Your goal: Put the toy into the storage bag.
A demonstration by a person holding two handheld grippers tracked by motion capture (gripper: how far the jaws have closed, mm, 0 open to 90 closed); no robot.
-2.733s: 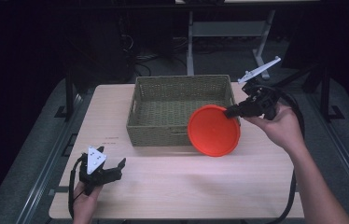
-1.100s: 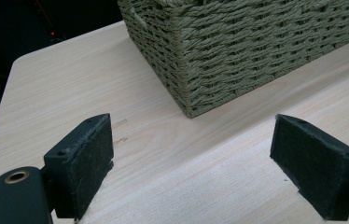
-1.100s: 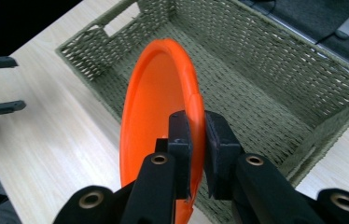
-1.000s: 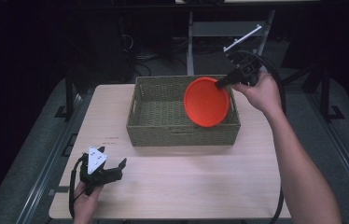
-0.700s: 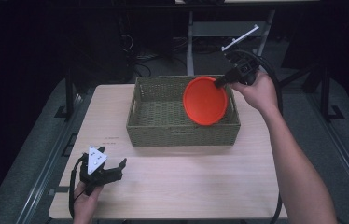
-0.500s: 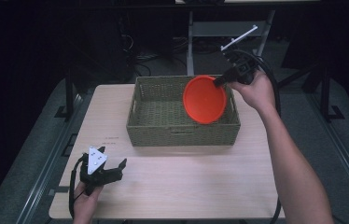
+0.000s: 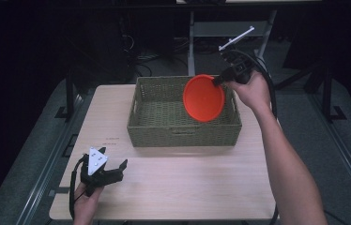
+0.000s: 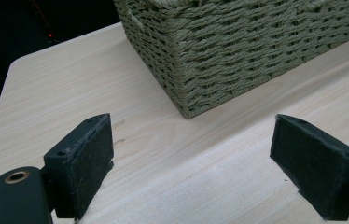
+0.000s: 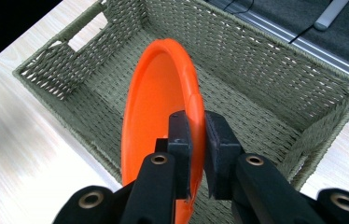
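Note:
An orange plate [image 7: 204, 97] [image 9: 158, 100] hangs tilted on edge over the right half of a woven green basket [image 7: 157, 127] [image 9: 266, 70]. My right gripper [image 7: 218, 82] [image 9: 196, 140] is shut on the plate's rim, its two black pads pinching it from both sides. The basket looks empty inside. My left gripper [image 7: 117, 169] [image 8: 191, 161] rests low on the wooden table [image 7: 187, 183] near the front left corner. Its jaws stand wide apart with nothing between them, pointing at a corner of the basket [image 8: 238, 42].
The basket sits at the back middle of the table. Bare wood [image 8: 70, 93] stretches in front of it and to its left. Dark floor, a metal frame [image 7: 230, 28] and cables lie beyond the far edge.
The right gripper carried the orange plate from in front of the basket's right corner up and back over the basket, then edged slightly left. The left gripper stayed put.

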